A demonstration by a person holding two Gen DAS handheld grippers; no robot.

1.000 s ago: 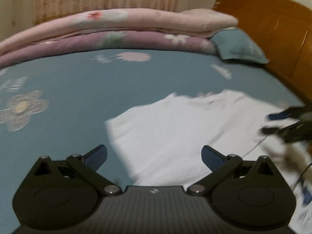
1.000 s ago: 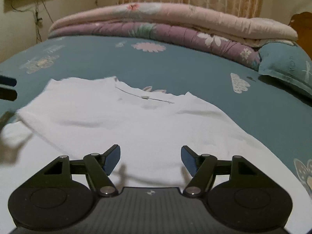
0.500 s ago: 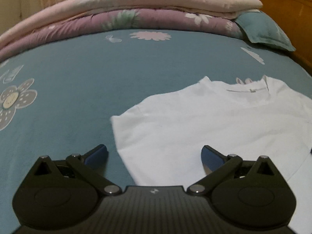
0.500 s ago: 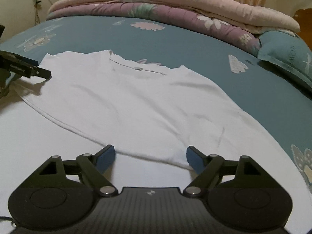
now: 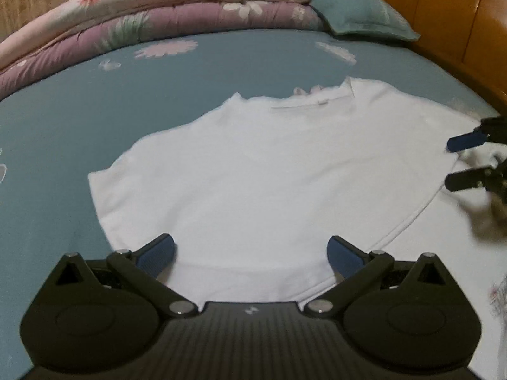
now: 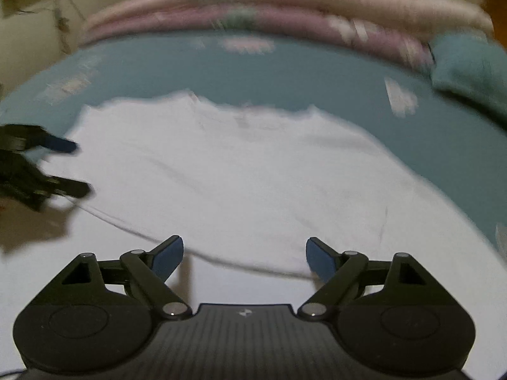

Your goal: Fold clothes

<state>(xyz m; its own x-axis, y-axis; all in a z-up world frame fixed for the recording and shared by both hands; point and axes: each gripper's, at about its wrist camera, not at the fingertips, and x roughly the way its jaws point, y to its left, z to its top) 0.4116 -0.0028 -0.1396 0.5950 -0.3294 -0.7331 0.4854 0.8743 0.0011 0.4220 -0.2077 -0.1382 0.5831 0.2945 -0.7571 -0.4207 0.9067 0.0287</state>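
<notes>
A white T-shirt (image 5: 269,171) lies on the teal bedsheet, its top part folded over the lower part, neckline at the far side. It also shows in the right wrist view (image 6: 253,171), blurred. My left gripper (image 5: 250,253) is open and empty, low over the shirt's near left part. My right gripper (image 6: 244,253) is open and empty over the folded hem at the near side. Each gripper shows in the other's view: the right gripper (image 5: 469,161) at the right edge, the left gripper (image 6: 63,167) at the left edge.
Folded pink and purple quilts (image 5: 158,15) lie along the far side of the bed. A teal pillow (image 5: 364,15) sits at the far right by the wooden headboard (image 5: 459,22). Bare teal sheet (image 5: 63,126) lies left of the shirt.
Both grippers have moved in over the shirt. The left view has swung right to centre on it. The right view is now blurred by motion. Both stay open.
</notes>
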